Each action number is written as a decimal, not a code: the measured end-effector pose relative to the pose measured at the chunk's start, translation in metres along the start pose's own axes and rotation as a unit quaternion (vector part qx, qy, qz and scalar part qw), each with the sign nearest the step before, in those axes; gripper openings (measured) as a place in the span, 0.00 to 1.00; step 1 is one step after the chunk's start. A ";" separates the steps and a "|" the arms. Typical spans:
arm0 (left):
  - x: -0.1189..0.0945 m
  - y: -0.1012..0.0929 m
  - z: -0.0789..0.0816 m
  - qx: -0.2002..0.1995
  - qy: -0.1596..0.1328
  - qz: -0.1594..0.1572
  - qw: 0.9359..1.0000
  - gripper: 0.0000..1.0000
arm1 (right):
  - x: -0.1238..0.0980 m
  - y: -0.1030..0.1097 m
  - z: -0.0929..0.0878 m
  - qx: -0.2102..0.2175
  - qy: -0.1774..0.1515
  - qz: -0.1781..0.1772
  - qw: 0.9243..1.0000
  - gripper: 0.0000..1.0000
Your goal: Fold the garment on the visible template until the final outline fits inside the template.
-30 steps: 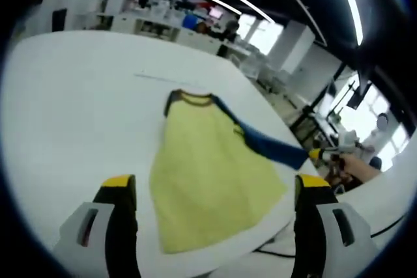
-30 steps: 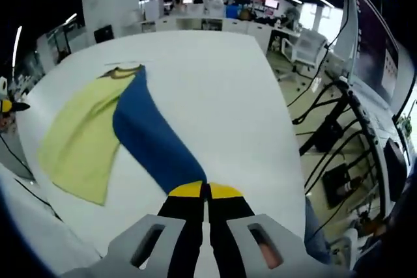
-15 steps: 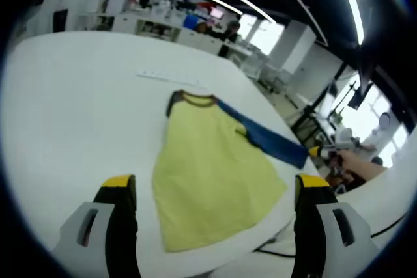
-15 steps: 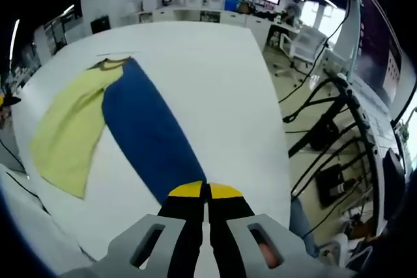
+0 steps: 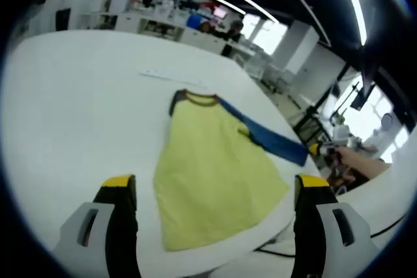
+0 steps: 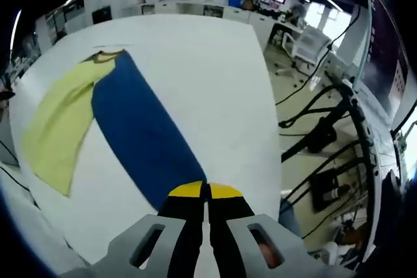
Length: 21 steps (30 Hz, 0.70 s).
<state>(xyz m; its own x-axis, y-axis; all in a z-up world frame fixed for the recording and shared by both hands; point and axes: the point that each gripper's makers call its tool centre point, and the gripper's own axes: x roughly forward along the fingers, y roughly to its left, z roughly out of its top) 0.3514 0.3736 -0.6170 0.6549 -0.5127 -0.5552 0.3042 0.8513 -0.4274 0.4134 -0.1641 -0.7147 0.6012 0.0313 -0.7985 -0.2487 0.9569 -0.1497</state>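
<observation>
A yellow shirt (image 5: 212, 170) with a brown collar and a blue sleeve (image 5: 270, 139) lies flat on the white table (image 5: 71, 115). My left gripper (image 5: 215, 190) hovers open over the shirt's hem, with nothing between its yellow-tipped fingers. The right gripper (image 5: 319, 150) appears at the sleeve's cuff on the right, in a person's hand. In the right gripper view, my right gripper (image 6: 206, 191) is shut on the cuff of the blue sleeve (image 6: 140, 138), which stretches taut from the yellow body (image 6: 55, 122) towards me. A faint template line (image 5: 163, 75) runs past the collar.
The table's right edge (image 6: 270, 96) drops off to a floor with black cables (image 6: 326, 128) and an office chair (image 6: 309, 47). Desks and screens (image 5: 189, 21) stand far behind the table. A cable (image 5: 273, 249) hangs below the near table edge.
The right gripper has pulled the blue sleeve further out from the body, so it lies longer and straighter. The left gripper has stayed open above the hem.
</observation>
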 end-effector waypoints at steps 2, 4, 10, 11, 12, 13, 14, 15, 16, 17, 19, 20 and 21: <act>0.000 0.001 0.000 -0.001 0.000 0.002 1.000 0.97 | 0.003 -0.003 0.001 -0.005 0.004 -0.001 1.000 0.02; 0.001 0.001 -0.001 -0.002 0.001 0.003 1.000 0.97 | 0.005 -0.005 0.001 -0.010 0.006 -0.002 1.000 0.02; 0.003 0.003 0.000 -0.005 0.002 0.007 1.000 0.97 | 0.016 -0.016 0.005 -0.027 0.019 -0.006 0.999 0.02; 0.003 0.003 0.000 -0.006 0.001 0.008 1.000 0.97 | 0.018 -0.019 0.005 -0.028 0.020 -0.006 0.999 0.02; 0.004 0.003 0.000 -0.007 0.002 0.008 1.000 0.97 | 0.019 -0.020 0.005 -0.028 0.021 -0.007 0.999 0.02; 0.004 0.003 -0.001 -0.007 0.003 0.009 1.000 0.97 | 0.021 -0.021 0.005 -0.031 0.024 -0.007 0.999 0.02; 0.004 0.003 -0.001 -0.007 0.004 0.009 1.000 0.97 | 0.022 -0.022 0.005 -0.031 0.025 -0.007 0.999 0.02; 0.005 0.003 -0.001 -0.007 0.004 0.010 1.000 0.97 | 0.024 -0.024 0.005 -0.032 0.027 -0.007 0.999 0.02; 0.005 0.003 -0.001 -0.007 0.004 0.011 1.000 0.97 | 0.025 -0.025 0.005 -0.033 0.028 -0.007 0.999 0.02; 0.005 0.004 -0.001 -0.008 0.005 0.011 1.000 0.97 | 0.027 -0.026 0.005 -0.034 0.031 -0.007 0.999 0.02; 0.006 0.004 0.000 -0.009 0.005 0.012 1.000 0.97 | 0.029 -0.028 0.005 -0.036 0.033 -0.007 0.999 0.02; 0.007 0.004 0.000 -0.009 0.005 0.013 1.000 0.97 | 0.030 -0.029 0.004 -0.036 0.035 -0.007 0.999 0.02; 0.007 0.004 0.001 -0.009 0.006 0.013 1.000 0.97 | 0.032 -0.030 0.004 -0.035 0.035 -0.007 0.999 0.02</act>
<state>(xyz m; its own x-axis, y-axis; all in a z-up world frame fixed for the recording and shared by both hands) 0.3580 0.3737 -0.6225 0.6547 -0.4912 -0.5746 0.2746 0.8627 -0.4247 0.4434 -0.1911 -0.7328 0.5505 -0.0049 -0.8348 -0.2948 0.9344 -0.1999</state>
